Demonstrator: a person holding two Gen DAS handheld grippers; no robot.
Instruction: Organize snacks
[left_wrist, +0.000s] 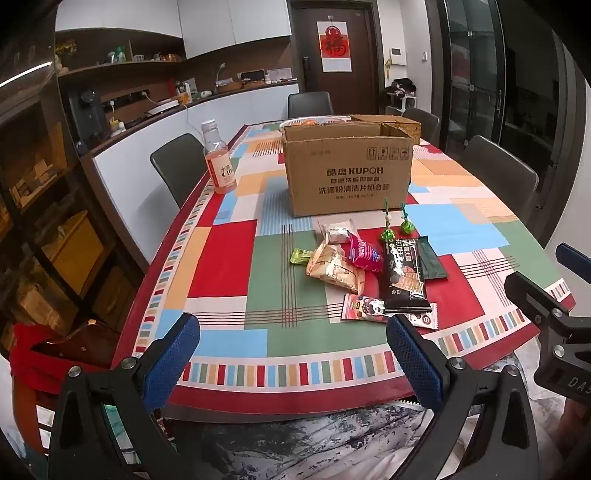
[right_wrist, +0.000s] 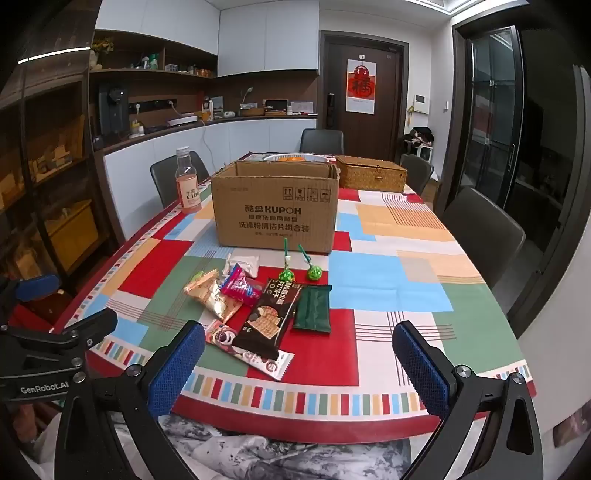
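Several wrapped snacks lie in a loose heap on the patterned table: a black biscuit pack (left_wrist: 402, 275) (right_wrist: 267, 319), a gold packet (left_wrist: 334, 267) (right_wrist: 214, 297), a pink packet (left_wrist: 365, 254) (right_wrist: 240, 288), a dark green pouch (left_wrist: 432, 260) (right_wrist: 314, 308), a white-pink wrapper (left_wrist: 369, 306) (right_wrist: 255, 350) and two green lollipops (left_wrist: 397, 227) (right_wrist: 299, 269). Behind them stands an open cardboard box (left_wrist: 347, 173) (right_wrist: 275, 210). My left gripper (left_wrist: 293, 365) hangs open at the table's near edge, nothing between its jaws. My right gripper (right_wrist: 299, 365) is likewise open and empty, short of the heap.
A pink drink bottle (left_wrist: 218, 158) (right_wrist: 187, 182) stands at the table's left side. A woven basket (right_wrist: 371, 175) and a plate of food (right_wrist: 295, 158) sit behind the box. Grey chairs (right_wrist: 480, 229) ring the table (left_wrist: 221, 258) (right_wrist: 406, 280). A counter runs along the left wall.
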